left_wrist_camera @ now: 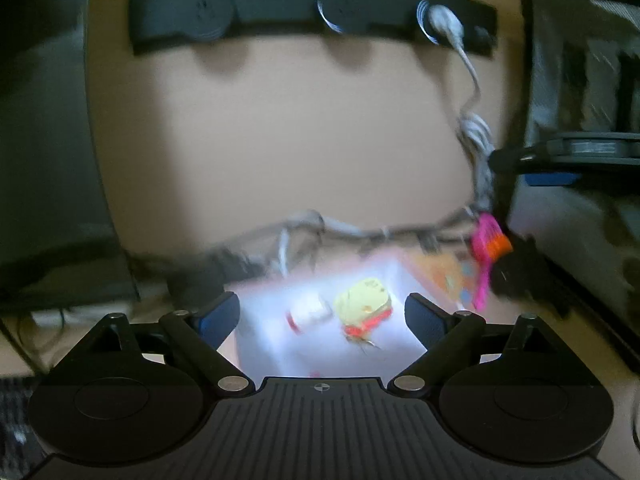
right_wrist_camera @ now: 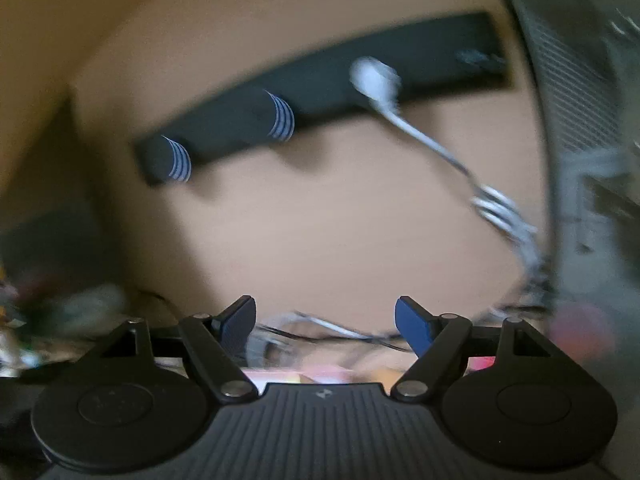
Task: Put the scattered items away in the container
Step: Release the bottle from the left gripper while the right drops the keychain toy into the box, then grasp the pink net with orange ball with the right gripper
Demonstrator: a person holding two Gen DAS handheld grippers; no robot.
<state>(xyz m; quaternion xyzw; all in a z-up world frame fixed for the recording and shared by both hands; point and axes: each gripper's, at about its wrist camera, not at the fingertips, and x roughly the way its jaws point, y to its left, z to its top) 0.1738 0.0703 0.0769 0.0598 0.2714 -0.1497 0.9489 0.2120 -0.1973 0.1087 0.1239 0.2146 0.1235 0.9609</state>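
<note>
My left gripper [left_wrist_camera: 320,318] is open with nothing between its blue pads. It hovers over a white container [left_wrist_camera: 260,344]. Inside the container lie a yellow item with a red-orange edge [left_wrist_camera: 364,304] and a small white item with a red end [left_wrist_camera: 310,314]. A blurred pink and orange item [left_wrist_camera: 486,248] is at the container's far right corner, next to something black; I cannot tell what supports it. In the right wrist view my right gripper [right_wrist_camera: 324,326] is open and empty, pointing at the wall above tangled cables [right_wrist_camera: 320,330].
A black power strip [left_wrist_camera: 312,12] is fixed to the beige wall, with a white plug and cable [left_wrist_camera: 472,92] running down to a tangle behind the container. A dark mesh object [left_wrist_camera: 580,60] stands at the right. A black part with a blue pad [left_wrist_camera: 552,178] juts in from the right.
</note>
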